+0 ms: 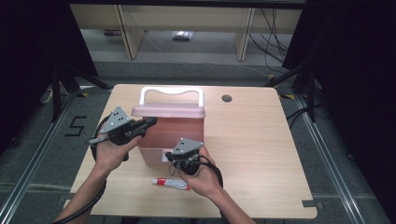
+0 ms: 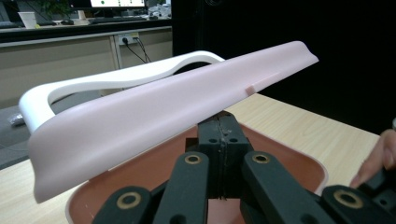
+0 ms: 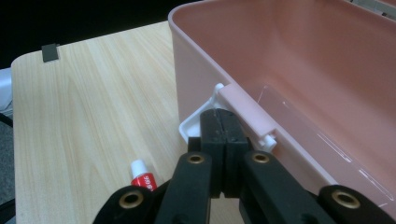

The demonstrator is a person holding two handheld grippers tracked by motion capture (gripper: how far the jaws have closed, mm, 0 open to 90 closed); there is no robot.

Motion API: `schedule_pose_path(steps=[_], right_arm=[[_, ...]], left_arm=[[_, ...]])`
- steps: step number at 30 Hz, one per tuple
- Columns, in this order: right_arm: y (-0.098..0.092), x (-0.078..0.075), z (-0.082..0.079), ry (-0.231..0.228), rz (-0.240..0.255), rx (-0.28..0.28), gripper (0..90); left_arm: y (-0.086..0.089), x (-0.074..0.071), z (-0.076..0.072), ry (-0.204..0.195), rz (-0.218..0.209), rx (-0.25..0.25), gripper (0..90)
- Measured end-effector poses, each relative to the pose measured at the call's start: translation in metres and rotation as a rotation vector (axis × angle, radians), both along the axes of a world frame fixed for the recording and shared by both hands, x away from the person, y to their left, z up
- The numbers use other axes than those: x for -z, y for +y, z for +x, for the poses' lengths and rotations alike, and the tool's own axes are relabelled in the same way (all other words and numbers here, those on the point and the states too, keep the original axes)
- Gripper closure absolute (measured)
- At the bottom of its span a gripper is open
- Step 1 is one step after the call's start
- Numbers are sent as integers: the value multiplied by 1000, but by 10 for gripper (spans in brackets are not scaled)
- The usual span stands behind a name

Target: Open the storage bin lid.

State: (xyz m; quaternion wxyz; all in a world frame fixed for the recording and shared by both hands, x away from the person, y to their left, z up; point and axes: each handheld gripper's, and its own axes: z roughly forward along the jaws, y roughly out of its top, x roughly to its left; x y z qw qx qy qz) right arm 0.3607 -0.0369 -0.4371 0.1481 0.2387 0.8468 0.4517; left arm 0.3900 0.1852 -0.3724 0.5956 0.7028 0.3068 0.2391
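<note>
A pink box (image 1: 180,133) stands on the table with its pink lid (image 1: 168,110) raised and a white handle (image 1: 172,91) behind it. My left gripper (image 1: 152,122) comes in from the left, shut, with its tips under the lid's front edge (image 2: 163,112). In the left gripper view the joined jaws (image 2: 219,122) touch the lid's underside above the open box (image 2: 289,154). My right gripper (image 1: 172,157) is shut at the box's front wall. Its tips (image 3: 219,114) rest against the pink latch (image 3: 245,112) and the white latch plate (image 3: 196,123).
A red and white tube (image 1: 172,183) lies on the table in front of the box, near my right hand, and its white cap (image 3: 139,166) shows in the right gripper view. The wooden table (image 1: 261,140) has a cable hole (image 1: 227,98) at the back.
</note>
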Motion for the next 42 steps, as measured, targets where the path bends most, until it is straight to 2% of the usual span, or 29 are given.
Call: schedule_pose_path(steps=[3, 4, 5, 7, 9, 17, 19, 22, 33, 42], right_arm=[[-1, 0, 1, -28, -6, -10, 900], [-1, 0, 1, -25, -5, -10, 900], [-1, 0, 0, -2, -4, -15, 900], [0, 1, 0, -8, 5, -9, 900], [-1, 0, -1, 4, -2, -2, 900], [-1, 1, -1, 9, 9, 1, 900], [-2, 1, 0, -3, 6, -11, 900], [-2, 1, -1, 8, 9, -1, 900], [-1, 3, 0, -20, 18, -4, 900], [-2, 2, -1, -4, 11, -6, 900]], left_arm=[[-1, -3, 3, -4, -7, -6, 897], [-1, -4, 4, -5, -7, -7, 897], [-1, -5, 5, -8, -9, -9, 896], [-1, -7, 7, -9, -10, -13, 897], [-1, -8, 8, -9, -15, -15, 897], [-2, -11, 13, -14, -22, -21, 897], [-3, -12, 14, -16, -25, -24, 897], [-3, -12, 16, -21, -24, -28, 897], [-3, -14, 22, -28, -27, -51, 898], [-4, -20, 30, -39, -35, -72, 898]])
